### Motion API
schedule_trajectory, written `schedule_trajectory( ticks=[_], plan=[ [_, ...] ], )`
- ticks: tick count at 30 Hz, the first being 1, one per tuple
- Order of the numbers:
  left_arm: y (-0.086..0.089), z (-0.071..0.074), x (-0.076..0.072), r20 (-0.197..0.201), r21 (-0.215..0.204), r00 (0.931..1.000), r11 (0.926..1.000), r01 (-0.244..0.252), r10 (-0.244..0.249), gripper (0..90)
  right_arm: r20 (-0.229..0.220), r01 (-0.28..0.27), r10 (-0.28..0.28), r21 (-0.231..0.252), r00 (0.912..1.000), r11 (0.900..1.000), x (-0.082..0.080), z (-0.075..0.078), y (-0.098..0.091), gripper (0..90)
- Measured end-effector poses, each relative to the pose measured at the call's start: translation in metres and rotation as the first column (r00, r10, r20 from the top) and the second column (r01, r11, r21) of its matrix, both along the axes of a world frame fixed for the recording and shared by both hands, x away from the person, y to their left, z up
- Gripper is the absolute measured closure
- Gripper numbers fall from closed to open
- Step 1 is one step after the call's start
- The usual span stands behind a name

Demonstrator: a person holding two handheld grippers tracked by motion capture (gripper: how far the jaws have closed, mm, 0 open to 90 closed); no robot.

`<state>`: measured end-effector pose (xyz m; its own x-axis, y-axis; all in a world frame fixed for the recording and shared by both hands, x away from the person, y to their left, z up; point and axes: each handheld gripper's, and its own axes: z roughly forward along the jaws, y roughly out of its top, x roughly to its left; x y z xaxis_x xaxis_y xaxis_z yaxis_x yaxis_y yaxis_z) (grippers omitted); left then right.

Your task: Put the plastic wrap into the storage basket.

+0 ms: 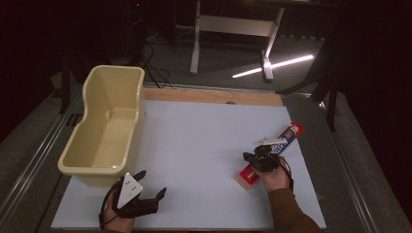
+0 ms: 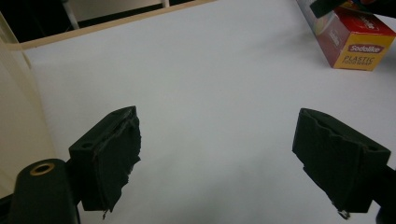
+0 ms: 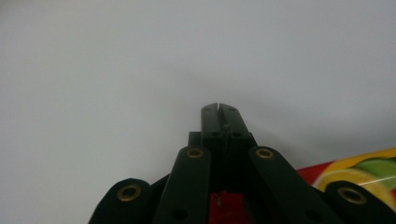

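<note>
Overhead arrangement of a two-handed gripper task on a white board (image 1: 204,145). A long, narrow plastic-wrap box (image 1: 272,155), red with a blue stretch toward its far end, lies diagonally on the right part of the board, its near end pointing toward the person. The right gripper (image 1: 255,156) sits over the middle of this box, held by the person's right hand (image 1: 277,178). In the right gripper view its jaws stand pressed together, tip against tip, with nothing visible between them; the gripper (image 3: 219,108) points at bare white board, and a strip of the box's printed side (image 3: 359,170) passes along the lower right, beside the gripper's body. Whether the gripper's body rests on the box or merely hovers over it cannot be told from the high view.

The left gripper (image 1: 151,183) is held low at the near left edge of the board, just in front of a cream plastic tub (image 1: 109,128) that stands along the left side. Its jaws are spread wide and empty (image 2: 219,154), over bare board. In the left gripper view the near end of the box (image 2: 357,46) lies well ahead at upper right, its yellow end panel reading "PLASTIC".
</note>
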<state>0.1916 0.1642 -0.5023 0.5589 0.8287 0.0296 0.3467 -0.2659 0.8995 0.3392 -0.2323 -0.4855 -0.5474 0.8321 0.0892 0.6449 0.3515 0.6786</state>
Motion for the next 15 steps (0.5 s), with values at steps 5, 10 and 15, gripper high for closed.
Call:
schedule_trajectory(
  ticks=[5, 10, 15],
  plan=[
    [-0.001, 0.000, 0.000, -0.001, 0.003, 1.0000, 1.0000, 0.005, -0.005, 15.2, -0.041, -0.042, 0.041, -0.048, 0.9983, 0.9979, -0.006, -0.004, 0.006, 90.0],
    [-0.001, 0.000, -0.001, 0.000, 0.002, 1.0000, 1.0000, 0.005, -0.005, 15.2, -0.057, -0.065, 0.060, -0.104, 0.9966, 0.9924, -0.012, 0.001, 0.010, 90.0],
    [0.000, 0.000, -0.001, 0.002, -0.003, 1.0000, 1.0000, 0.002, -0.002, 15.2, -0.081, -0.073, 0.062, -0.133, 0.9947, 0.9884, -0.022, 0.004, 0.003, 90.0]
  ],
)
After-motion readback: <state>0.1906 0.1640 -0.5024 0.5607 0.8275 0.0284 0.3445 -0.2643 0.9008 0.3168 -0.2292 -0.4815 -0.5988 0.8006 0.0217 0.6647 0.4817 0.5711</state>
